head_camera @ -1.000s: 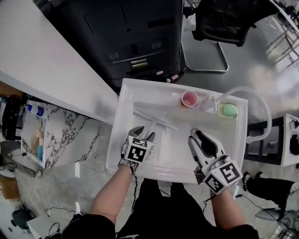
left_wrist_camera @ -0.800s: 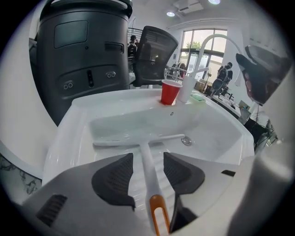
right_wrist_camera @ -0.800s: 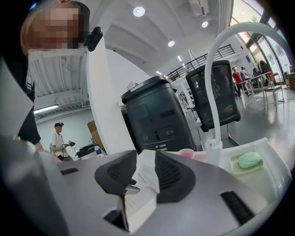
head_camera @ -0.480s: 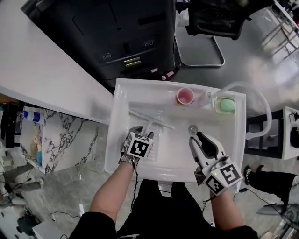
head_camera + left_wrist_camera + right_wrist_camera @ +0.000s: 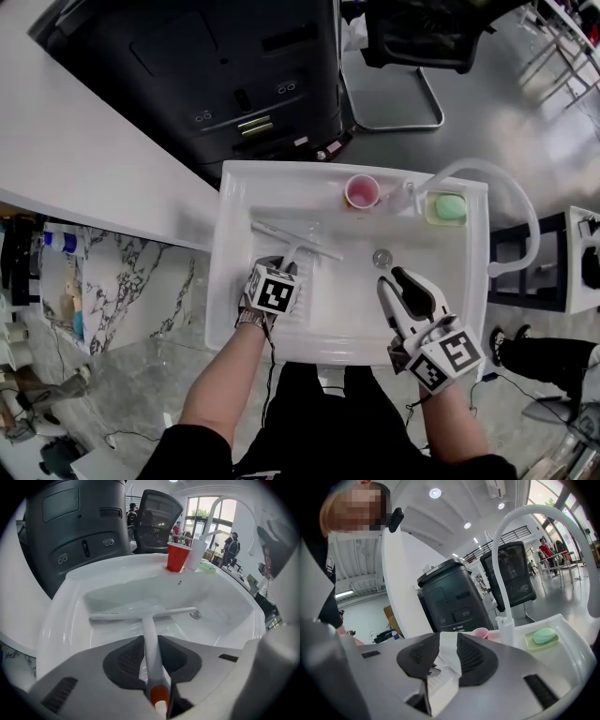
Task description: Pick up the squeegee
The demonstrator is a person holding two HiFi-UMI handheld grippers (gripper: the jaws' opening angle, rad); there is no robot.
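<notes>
Down below sits a big white sink. Over its right side hangs the right tool. Its jaws are apart with nothing between them, though they have just been closing a little. On the left side the left tool points down. Its jaws have just been closing and now squeeze the handle of the squeegee, which lies on the sink's bottom. A red cup and a green soap sit on the back rim.

White squeegee, white sink, red cup, green soap
</notes>
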